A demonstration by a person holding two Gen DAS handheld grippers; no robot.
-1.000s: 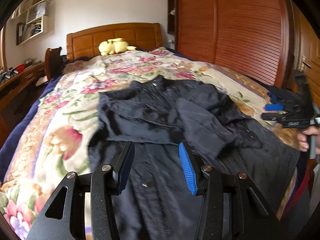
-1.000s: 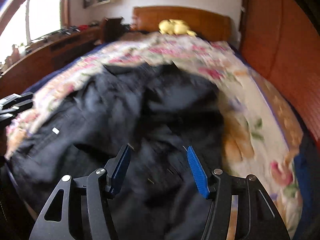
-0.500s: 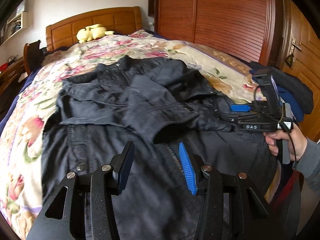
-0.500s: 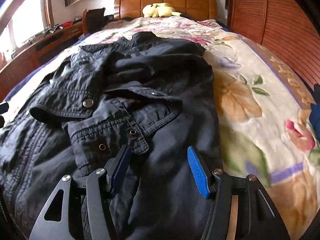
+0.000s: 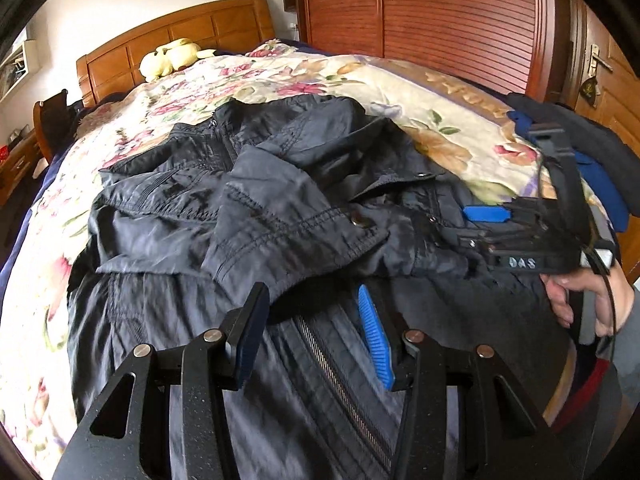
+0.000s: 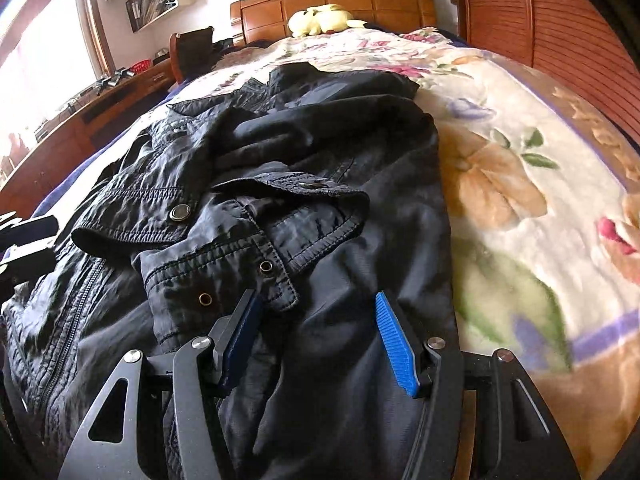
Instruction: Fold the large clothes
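A large black jacket (image 5: pixel 256 216) lies spread on the floral bedspread (image 5: pixel 440 92), both sleeves folded across its chest, zipper toward me. My left gripper (image 5: pixel 312 312) is open and empty, just above the lower front by the zipper. My right gripper (image 6: pixel 316 320) is open and empty, low over the jacket's right side (image 6: pixel 340 208) near a sleeve cuff with snap buttons (image 6: pixel 264 268). In the left wrist view the right gripper (image 5: pixel 500 228) shows at the right, held by a hand, beside the cuff.
The bed has a wooden headboard (image 6: pixel 332 4) with a yellow plush toy (image 6: pixel 320 20) against it. A wooden wardrobe (image 5: pixel 440 12) stands to the right. Dark and blue clothes (image 5: pixel 592 156) lie piled at the bed's right edge. A desk (image 6: pixel 80 120) runs along the left.
Both grippers have come lower and closer to the jacket's near end. The right gripper has moved in from the bed's edge onto the jacket by the cuff. Both stay open.
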